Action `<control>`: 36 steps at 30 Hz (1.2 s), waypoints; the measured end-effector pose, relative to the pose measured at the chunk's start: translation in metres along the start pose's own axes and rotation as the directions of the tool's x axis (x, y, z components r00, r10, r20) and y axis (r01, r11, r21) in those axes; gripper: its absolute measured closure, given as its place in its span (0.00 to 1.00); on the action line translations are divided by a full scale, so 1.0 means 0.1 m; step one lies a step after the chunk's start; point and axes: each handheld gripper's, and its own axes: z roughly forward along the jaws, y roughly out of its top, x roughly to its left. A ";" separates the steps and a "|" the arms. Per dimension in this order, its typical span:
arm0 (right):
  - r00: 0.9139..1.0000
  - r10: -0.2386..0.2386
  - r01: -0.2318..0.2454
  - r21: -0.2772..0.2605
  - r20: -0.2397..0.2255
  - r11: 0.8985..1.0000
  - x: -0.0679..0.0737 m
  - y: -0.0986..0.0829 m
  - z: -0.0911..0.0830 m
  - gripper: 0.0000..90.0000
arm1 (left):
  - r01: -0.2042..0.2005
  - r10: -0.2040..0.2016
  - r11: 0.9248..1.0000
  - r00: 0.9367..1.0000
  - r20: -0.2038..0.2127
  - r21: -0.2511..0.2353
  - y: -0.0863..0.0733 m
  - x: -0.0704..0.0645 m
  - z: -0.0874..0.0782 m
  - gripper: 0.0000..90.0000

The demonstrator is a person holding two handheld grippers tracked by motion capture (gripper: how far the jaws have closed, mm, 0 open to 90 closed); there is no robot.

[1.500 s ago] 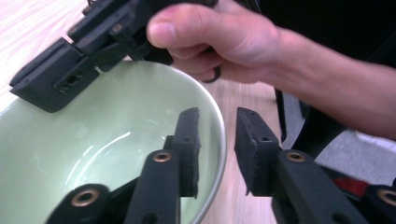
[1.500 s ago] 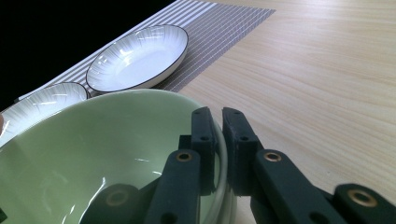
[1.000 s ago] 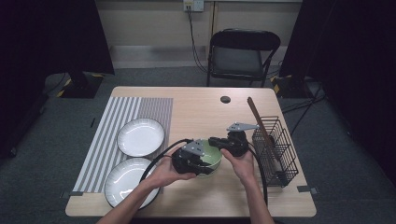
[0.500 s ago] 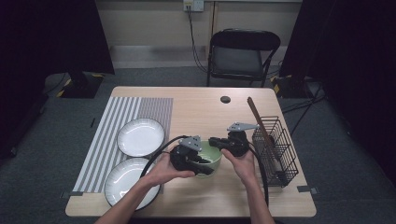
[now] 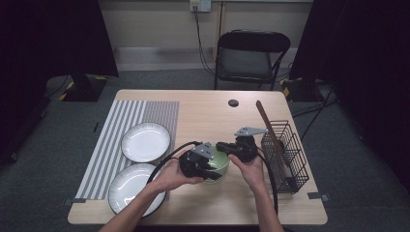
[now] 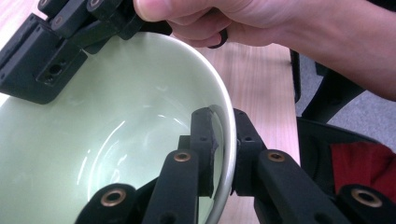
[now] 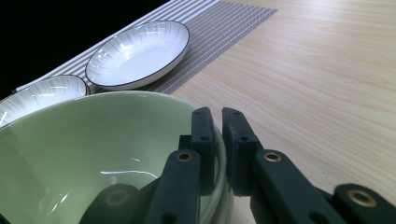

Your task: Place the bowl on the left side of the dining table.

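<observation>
Near the table's front edge, I clamp both tools (image 5: 212, 162) on the green bowl's (image 6: 116, 121) rim; lifting evenly comes next.

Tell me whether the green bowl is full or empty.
Empty. The green bowl shows bare glazed inside in both gripper views; left gripper and right gripper clamp its rim.
</observation>
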 end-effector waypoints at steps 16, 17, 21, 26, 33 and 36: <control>0.992 0.026 -0.021 -0.038 0.122 0.999 -0.17 0.09 0.00 0.82 | -0.014 0.014 1.000 1.000 0.025 -0.022 -0.06 0.03 -0.04 0.93; 0.990 0.033 -0.028 -0.033 0.141 0.999 -0.19 0.08 0.01 0.79 | -0.012 0.013 0.999 1.000 0.028 -0.031 -0.06 0.03 -0.03 0.93; 0.980 0.081 -0.078 -0.024 0.184 0.997 -0.28 0.01 0.10 0.67 | 0.002 0.000 0.999 0.999 0.047 -0.053 -0.07 0.04 -0.04 0.93; 0.967 0.062 -0.068 0.019 0.246 0.997 -0.30 -0.06 0.19 0.53 | 0.007 -0.004 0.998 0.999 0.048 -0.060 -0.08 0.05 -0.05 0.93; 0.949 0.057 -0.091 0.096 0.311 0.991 -0.41 -0.22 0.25 0.43 | 0.003 -0.001 0.997 1.000 0.027 -0.075 -0.07 0.02 -0.07 0.93; 0.940 0.060 -0.106 0.122 0.336 0.987 -0.45 -0.30 0.28 0.39 | 0.015 -0.011 0.994 0.999 0.036 -0.104 -0.07 0.03 -0.08 0.93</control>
